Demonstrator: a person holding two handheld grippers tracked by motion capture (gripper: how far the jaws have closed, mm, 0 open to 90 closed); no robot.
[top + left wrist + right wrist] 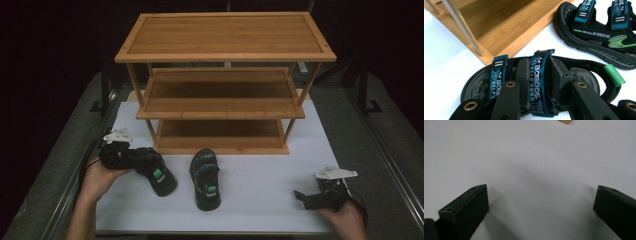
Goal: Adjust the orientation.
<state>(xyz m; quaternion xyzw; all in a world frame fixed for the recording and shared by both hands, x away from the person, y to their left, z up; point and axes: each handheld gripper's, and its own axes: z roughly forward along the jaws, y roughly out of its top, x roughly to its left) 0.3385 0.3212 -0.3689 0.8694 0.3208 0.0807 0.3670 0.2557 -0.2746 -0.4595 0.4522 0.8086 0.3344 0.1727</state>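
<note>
In the high view the room around the tabletop (pixel 260 200) is dark, and little can be made out beyond the white sheet that covers it. The person's forearms are cut off at the bottom edge. The back of the bamboo shoe rack (pixel 225 85) hides whatever lies behind its three shelves.

The left hand-held gripper (pixel 131 156) sits at the near left of the tabletop, in front of the rack's left corner. In the left gripper view its jaws are clamped on the blue-and-black strap of the left sandal (pixel 541 82); the strap reads "BOBDOG KEEP RUNNING". The jaws cover the middle of the footbed, and the sandal's near edge is cut off at the bottom of that view. A green pull tab (pixel 614 75) stands at its heel. The sandal lies on the white sheet just beside the rack's bottom shelf.

The right sandal (pixel 206 177) lies near the first, apart from it, in front of the middle of the rack's bottom shelf. In the left gripper view its far end is cut off at the top edge.

The right hand-held gripper (pixel 306 199) rests at the near right of the tabletop, well apart from both sandals. Its jaws stand wide apart over bare white sheet, with nothing between them.
</note>
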